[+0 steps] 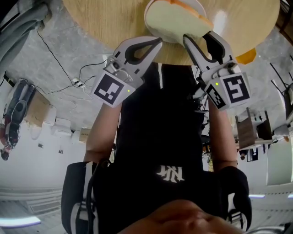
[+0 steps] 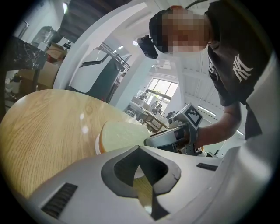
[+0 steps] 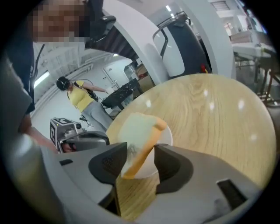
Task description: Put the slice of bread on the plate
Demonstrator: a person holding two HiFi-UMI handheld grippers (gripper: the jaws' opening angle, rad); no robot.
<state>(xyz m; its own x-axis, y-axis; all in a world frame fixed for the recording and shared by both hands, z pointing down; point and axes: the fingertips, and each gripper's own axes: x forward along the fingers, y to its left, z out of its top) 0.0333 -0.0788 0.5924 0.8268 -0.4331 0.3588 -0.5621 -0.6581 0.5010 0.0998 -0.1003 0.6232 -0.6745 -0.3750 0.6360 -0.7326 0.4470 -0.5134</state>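
A slice of bread with an orange crust leans tilted on a white plate near the edge of a round wooden table. In the right gripper view the bread stands on edge between the jaws of my right gripper, resting against the left pad with a small gap at the other pad; the plate lies under it. The right gripper is open. My left gripper hovers beside the plate, its tips together and empty. Its own view shows the bread just beyond the left gripper.
The table's edge runs just under both grippers. An orange object sits off the table to the right. Cables trail over the grey floor at left. A person in yellow stands far behind.
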